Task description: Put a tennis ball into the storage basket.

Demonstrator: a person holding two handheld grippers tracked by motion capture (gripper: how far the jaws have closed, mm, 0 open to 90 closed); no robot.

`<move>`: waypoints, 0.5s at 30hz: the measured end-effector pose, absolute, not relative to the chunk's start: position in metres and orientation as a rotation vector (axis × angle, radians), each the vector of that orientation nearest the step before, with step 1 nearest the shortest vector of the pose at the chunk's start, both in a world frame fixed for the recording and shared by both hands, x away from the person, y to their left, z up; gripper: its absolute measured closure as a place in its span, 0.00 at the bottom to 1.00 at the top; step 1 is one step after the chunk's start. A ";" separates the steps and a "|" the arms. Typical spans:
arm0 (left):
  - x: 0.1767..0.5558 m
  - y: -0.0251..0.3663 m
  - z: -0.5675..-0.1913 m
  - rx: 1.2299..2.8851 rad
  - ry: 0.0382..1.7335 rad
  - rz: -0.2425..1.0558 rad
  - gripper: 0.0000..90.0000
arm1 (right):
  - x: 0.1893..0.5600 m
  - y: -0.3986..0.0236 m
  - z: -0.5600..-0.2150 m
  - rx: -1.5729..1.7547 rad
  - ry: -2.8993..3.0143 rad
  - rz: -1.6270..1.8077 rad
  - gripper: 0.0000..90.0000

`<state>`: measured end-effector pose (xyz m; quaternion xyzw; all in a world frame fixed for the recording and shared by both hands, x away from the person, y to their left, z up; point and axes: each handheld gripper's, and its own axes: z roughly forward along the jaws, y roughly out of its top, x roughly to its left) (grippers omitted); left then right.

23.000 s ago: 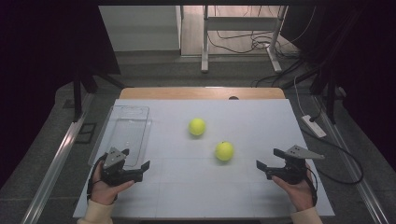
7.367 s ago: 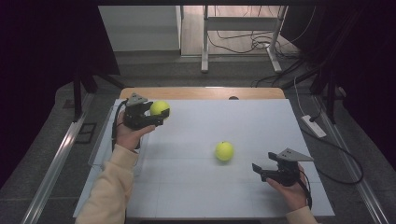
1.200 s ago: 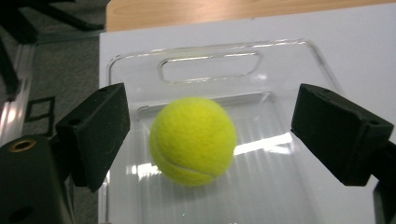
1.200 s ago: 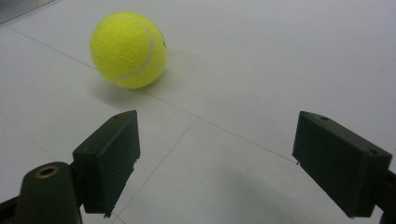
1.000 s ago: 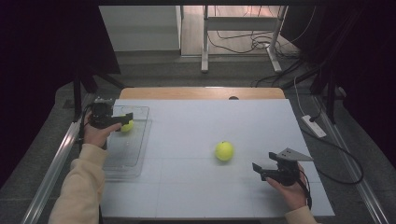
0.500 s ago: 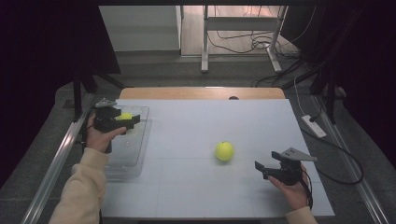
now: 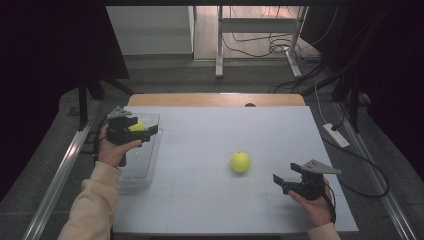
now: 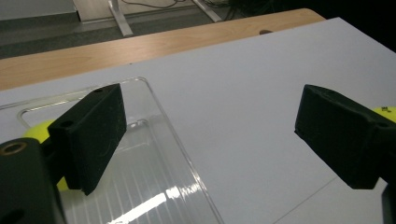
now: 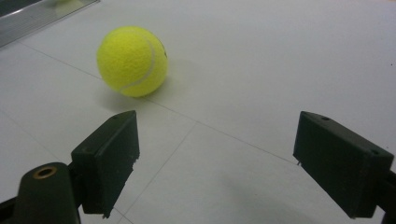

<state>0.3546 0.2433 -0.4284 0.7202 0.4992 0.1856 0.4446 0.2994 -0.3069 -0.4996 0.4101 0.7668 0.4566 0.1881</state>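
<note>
One yellow tennis ball (image 7: 137, 126) (image 8: 38, 132) lies in the clear plastic tray (image 7: 145, 172) (image 8: 177, 140) at the table's left. My left gripper (image 7: 147, 131) (image 8: 210, 126) hovers just above that tray. Its jaws have just been opening, stand wide apart and have nothing between them. A second tennis ball (image 7: 240, 161) (image 9: 132, 60) rests on the white tabletop (image 7: 225, 125), right of centre. My right gripper (image 7: 284, 175) (image 9: 215, 154) is held low at the front right, open and empty, with that ball a short way ahead of its jaws.
A bare wooden strip (image 7: 215, 99) runs along the table's far edge. On the floor to the right lie a white power strip (image 7: 336, 135) and cables. A metal rail (image 7: 60, 175) runs beside the table's left edge.
My left gripper has drifted to the right and slightly up over the tray, leaving the ball lying in it. The right gripper and the other ball have stayed put.
</note>
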 end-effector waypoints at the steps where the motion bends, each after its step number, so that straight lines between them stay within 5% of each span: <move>1: 0.354 0.241 -0.429 1.788 1.230 0.456 0.11 | 0.299 -0.307 -0.499 1.148 2.160 1.285 0.16; 15: 0.346 0.224 -0.432 1.807 1.181 0.422 0.12 | 0.299 -0.305 -0.501 1.134 2.171 1.280 0.16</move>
